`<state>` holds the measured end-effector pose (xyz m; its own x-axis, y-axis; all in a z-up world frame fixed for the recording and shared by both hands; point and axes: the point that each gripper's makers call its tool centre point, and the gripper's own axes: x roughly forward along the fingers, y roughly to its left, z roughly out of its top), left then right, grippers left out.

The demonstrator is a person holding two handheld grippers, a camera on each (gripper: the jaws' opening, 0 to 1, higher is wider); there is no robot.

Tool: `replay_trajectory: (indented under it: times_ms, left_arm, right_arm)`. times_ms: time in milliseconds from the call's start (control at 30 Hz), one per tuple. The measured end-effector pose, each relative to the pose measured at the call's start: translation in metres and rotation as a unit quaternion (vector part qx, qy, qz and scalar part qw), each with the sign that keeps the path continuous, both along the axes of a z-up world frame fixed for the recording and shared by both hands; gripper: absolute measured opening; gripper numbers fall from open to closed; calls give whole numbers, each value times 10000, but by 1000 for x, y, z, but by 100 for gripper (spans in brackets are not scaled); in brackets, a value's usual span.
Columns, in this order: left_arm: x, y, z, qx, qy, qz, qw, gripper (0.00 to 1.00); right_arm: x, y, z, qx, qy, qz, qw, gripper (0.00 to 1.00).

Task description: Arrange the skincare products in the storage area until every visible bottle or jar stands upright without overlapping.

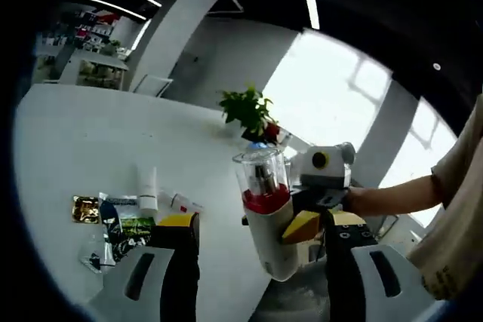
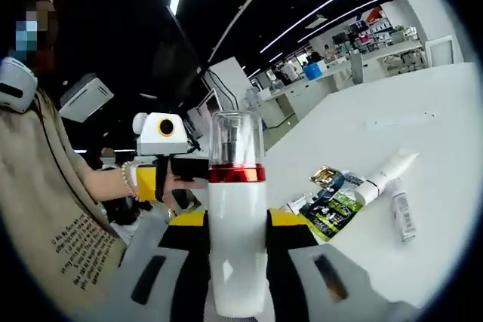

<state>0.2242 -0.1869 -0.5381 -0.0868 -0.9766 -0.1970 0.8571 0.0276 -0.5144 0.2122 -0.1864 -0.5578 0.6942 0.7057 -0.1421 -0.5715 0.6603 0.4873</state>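
Note:
A white pump bottle [image 2: 235, 239] with a red band and a clear cap stands between the yellow pads of my right gripper [image 2: 236, 219], which is shut on its body. In the left gripper view the same bottle [image 1: 266, 209] hangs tilted above the table edge, with one yellow pad of the right gripper [image 1: 303, 227] pressed against its side. My left gripper [image 1: 264, 220] is open, its jaws wide apart on either side of the bottle without touching it. A white tube [image 1: 149, 188] and a small slim bottle [image 1: 183, 203] lie flat on the white table [image 1: 90, 133].
Several sachets [image 1: 113, 228] lie by the tube; the right gripper view shows the sachets [image 2: 332, 203], tube [image 2: 386, 173] and slim bottle [image 2: 402, 215] on the table [image 2: 430, 126]. A potted plant [image 1: 247, 109] stands at the far edge. A person's arm [image 1: 400, 194] reaches in.

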Motion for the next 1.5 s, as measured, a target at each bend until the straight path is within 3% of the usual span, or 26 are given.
replay_trajectory:
  times_ms: [100, 267, 367, 467, 633, 767, 800, 933, 1133, 1333, 1500]
  left_arm:
    - [-10, -11, 0, -25, 128, -297, 9995, 63]
    - [-19, -25, 10, -225, 310, -563, 9977, 54]
    - [-28, -33, 9, -162, 221, -834, 9961, 40]
    - [-34, -42, 9, -185, 300, -930, 9950, 40]
    - [-47, -57, 6, -78, 233, -1222, 9922, 28]
    - [-46, -69, -10, 477, -340, -1247, 9905, 29]
    - [-46, -74, -16, 679, -712, -1266, 9871, 29]
    - [-48, -94, -31, 1000, -1481, -1282, 9755, 28]
    - [-44, -116, -50, 1160, -1816, -1147, 9698, 28]
    - [-34, -133, -71, 1286, -2096, -1035, 9638, 28]
    - [-27, -142, -82, 1495, -2253, -767, 9597, 28]
  right_arm:
    - [-10, 2, 10, 310, -121, 79, 9994, 27]
    - [-18, -2, 16, 473, -195, 119, 9986, 27]
    - [-22, -6, 16, 513, -231, 191, 9982, 27]
    - [-24, -9, 15, 567, -258, 246, 9978, 27]
    - [-28, -17, 10, 516, -322, 355, 9975, 27]
    - [-26, -36, -12, -144, -341, 282, 9989, 27]
    - [-26, -39, -18, -301, -310, 310, 9986, 28]
    - [-23, -53, -37, -835, -307, 316, 9955, 28]
    - [-14, -77, -63, -1680, -295, 306, 9849, 29]
    - [-4, -101, -90, -2605, -451, 422, 9635, 28]
    - [1, -112, -100, -2713, -558, 582, 9591, 28]
